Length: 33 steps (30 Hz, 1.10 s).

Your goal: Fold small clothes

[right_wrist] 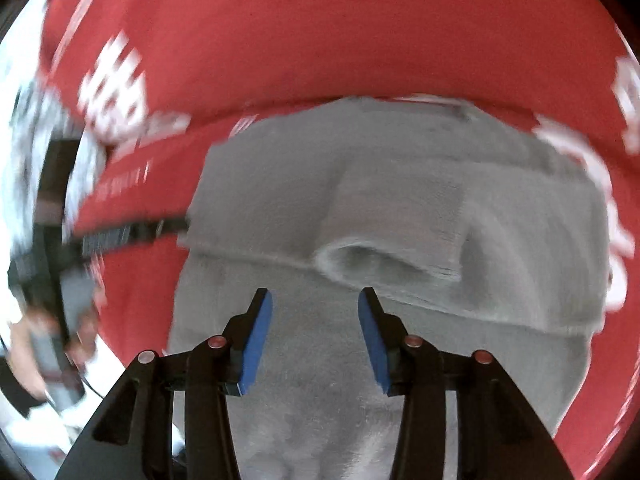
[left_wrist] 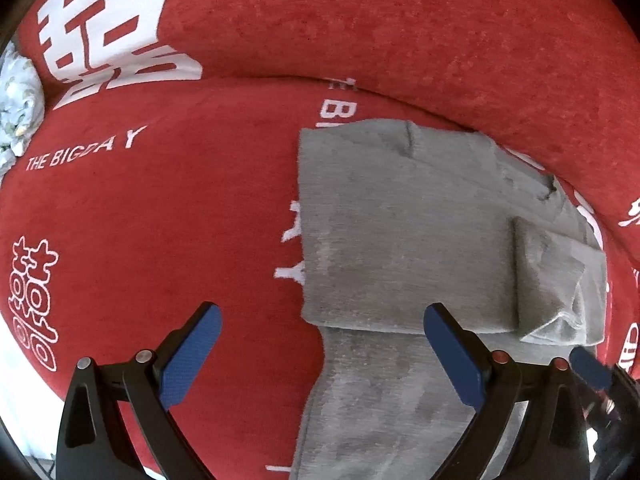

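We read this as a home, likely a bedroom: a red plush bedspread (left_wrist: 400,32) with white double-happiness characters and "THE BIG DAY" print fills the view beyond the left gripper (left_wrist: 320,356). A floral bedding bundle (left_wrist: 16,92) lies far off to its left. Grey knit garment (left_wrist: 400,220) spread on top.
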{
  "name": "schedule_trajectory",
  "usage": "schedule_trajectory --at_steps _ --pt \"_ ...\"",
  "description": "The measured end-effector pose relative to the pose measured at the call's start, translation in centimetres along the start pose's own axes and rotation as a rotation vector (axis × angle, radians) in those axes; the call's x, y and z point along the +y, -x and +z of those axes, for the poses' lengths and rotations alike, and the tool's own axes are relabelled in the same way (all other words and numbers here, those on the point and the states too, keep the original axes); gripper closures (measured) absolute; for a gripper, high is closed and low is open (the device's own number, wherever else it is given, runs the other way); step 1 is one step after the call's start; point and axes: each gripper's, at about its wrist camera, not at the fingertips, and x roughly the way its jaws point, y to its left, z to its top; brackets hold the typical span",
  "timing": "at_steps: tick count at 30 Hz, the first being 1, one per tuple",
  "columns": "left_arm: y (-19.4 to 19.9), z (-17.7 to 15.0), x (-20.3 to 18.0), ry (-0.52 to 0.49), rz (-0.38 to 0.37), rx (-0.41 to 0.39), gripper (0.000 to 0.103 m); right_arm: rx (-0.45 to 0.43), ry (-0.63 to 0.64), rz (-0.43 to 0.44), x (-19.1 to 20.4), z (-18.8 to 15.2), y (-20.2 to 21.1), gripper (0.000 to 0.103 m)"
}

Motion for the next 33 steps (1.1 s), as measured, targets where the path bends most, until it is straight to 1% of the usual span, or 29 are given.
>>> schedule_trajectory --at_steps 4,5,6,7,9,10,11,13,14,15,16,17,19,21,22,24,25,27,28,30,31,32,33 --pt "0.0 0.0 -0.9 -0.017 -0.036 0.0 0.002 -0.054 -0.311 0.093 -5.6 0.4 0.7 0.055" --pt "-0.1 -0.1 -1.1 -0.018 -0.043 0.002 0.002 -0.065 -0.399 0.127 -7.1 0.3 0.6 0.062" --pt "-0.2 -0.1 -1.3 -0.018 -0.053 0.005 0.002 -0.072 -0.46 0.153 -8.0 0.3 0.4 0.073" --pt "-0.3 -0.1 -1.6 -0.017 -0.061 0.007 0.002 -0.078 -0.535 0.175 -9.2 0.2 0.1 0.075" --pt "-0.3 -0.2 -1.9 -0.018 -0.075 0.01 0.002 -0.082 -0.609 0.194 -10.5 0.2 -0.6 0.077" --pt "-0.3 -0.2 -2.1 -0.019 -0.083 0.011 0.002 -0.092 -0.643 0.2 -11.0 0.3 -0.7 0.077" --pt "-0.3 -0.3 -2.3 -0.02 -0.092 0.009 0.002 -0.112 -0.686 0.223 -11.7 0.4 -0.7 0.077" --pt "-0.1 -0.3 -2.5 -0.029 -0.111 0.005 0.002 -0.124 -0.766 0.244 -12.7 0.1 -0.7 0.076" --pt "-0.1 -0.3 -2.6 -0.033 -0.113 0.006 0.002 -0.112 -0.807 0.236 -13.2 -0.3 -0.9 0.067" --pt "-0.1 -0.3 -2.7 -0.038 -0.115 0.007 0.002 -0.095 -0.833 0.237 -13.5 -0.5 -1.2 0.063" --pt "-0.1 -0.2 -2.6 -0.04 -0.119 0.009 0.002 -0.081 -0.853 0.257 -13.7 -1.0 -1.5 0.063" --pt "-0.1 -0.2 -2.5 -0.039 -0.121 0.008 0.002 -0.072 -0.874 0.303 -13.6 -1.6 -1.9 0.063" --pt "-0.1 -0.1 -2.3 -0.035 -0.143 0.007 0.002 -0.059 -0.898 0.364 -13.2 -2.3 -2.6 0.063" --pt "-0.3 0.1 -2.1 -0.029 -0.153 0.012 0.002 -0.059 -0.916 0.393 -12.7 -2.3 -3.7 0.063" --pt "-0.4 0.3 -1.9 -0.018 -0.16 0.014 0.002 -0.077 -0.917 0.397 -12.4 -2.0 -4.0 0.064" --pt "-0.3 0.6 -1.5 0.022 -0.189 0.012 0.002 -0.108 -0.869 0.404 -11.4 -0.6 -4.5 0.085" --pt "-0.2 0.8 -1.1 0.051 -0.212 0.011 0.002 -0.111 -0.813 0.391 -10.6 0.4 -4.7 0.088" --pt "-0.1 1.2 -0.1 0.095 -0.245 0.009 0.002 -0.104 -0.655 0.364 -7.9 2.7 -4.9 0.089" --pt "-0.1 1.3 0.1 0.102 -0.246 0.007 0.002 -0.086 -0.555 0.349 -6.0 4.0 -5.2 0.089" --pt "-0.1 1.5 0.6 0.108 -0.236 0.002 0.002 -0.044 -0.415 0.346 -3.4 5.3 -5.6 0.089" --pt "-0.1 1.6 0.8 0.108 -0.235 0.002 0.002 -0.002 -0.327 0.33 -1.4 5.9 -6.2 0.085" --pt "-0.1 1.5 0.9 0.109 -0.236 0.003 0.002 0.029 -0.276 0.309 -0.4 5.9 -6.6 0.084" --pt "-0.2 1.5 0.9 0.111 -0.24 0.008 0.002 0.067 -0.227 0.284 0.7 5.9 -7.0 0.079"
